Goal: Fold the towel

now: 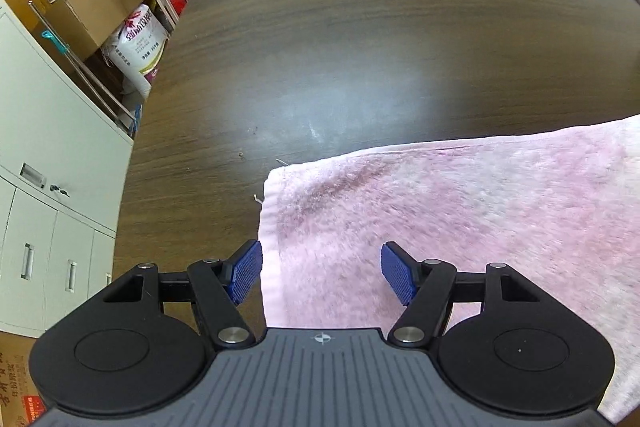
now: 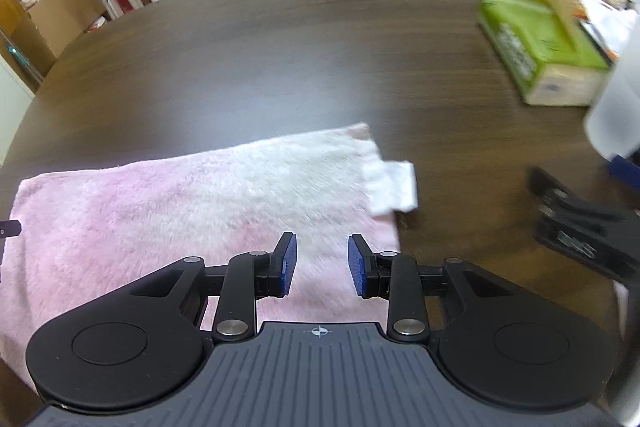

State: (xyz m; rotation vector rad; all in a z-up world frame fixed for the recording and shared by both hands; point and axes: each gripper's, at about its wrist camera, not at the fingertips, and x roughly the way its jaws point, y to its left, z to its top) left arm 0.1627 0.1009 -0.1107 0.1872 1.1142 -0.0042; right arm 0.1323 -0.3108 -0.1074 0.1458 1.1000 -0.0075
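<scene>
Pink towel [image 1: 460, 219] lying flat on the dark wooden worktop [image 1: 340, 47], filling the lower right of the left wrist view and the lower left and centre of the right wrist view, apparently already doubled at least once, with a white label tab [image 2: 396, 187] sticking out at its far right corner. Left hand-held gripper [image 1: 321, 275] released, jaws wide, nothing between the pads, poised over the towel's left edge in the lower middle of the frame, one blue pad just off the hem and the other over the pile. Right hand-held gripper [image 2: 322, 265] also released, jaws narrower yet clearly apart, empty, above the towel near its right edge. Probably between folds, lining up for the next grasp. For a clean result: bring each hand-held gripper down onto its own corner, catch every layer at the hem and not only the top one, close both together, lift level, carry the edge across to meet the opposite one squarely. Worth keeping clear of the green tissue box [image 2: 536, 43] at upper right and the black object [image 2: 580, 227] at right, too blurred to identify. Soft pile likely to slip or bunch if pinched too shallowly.
</scene>
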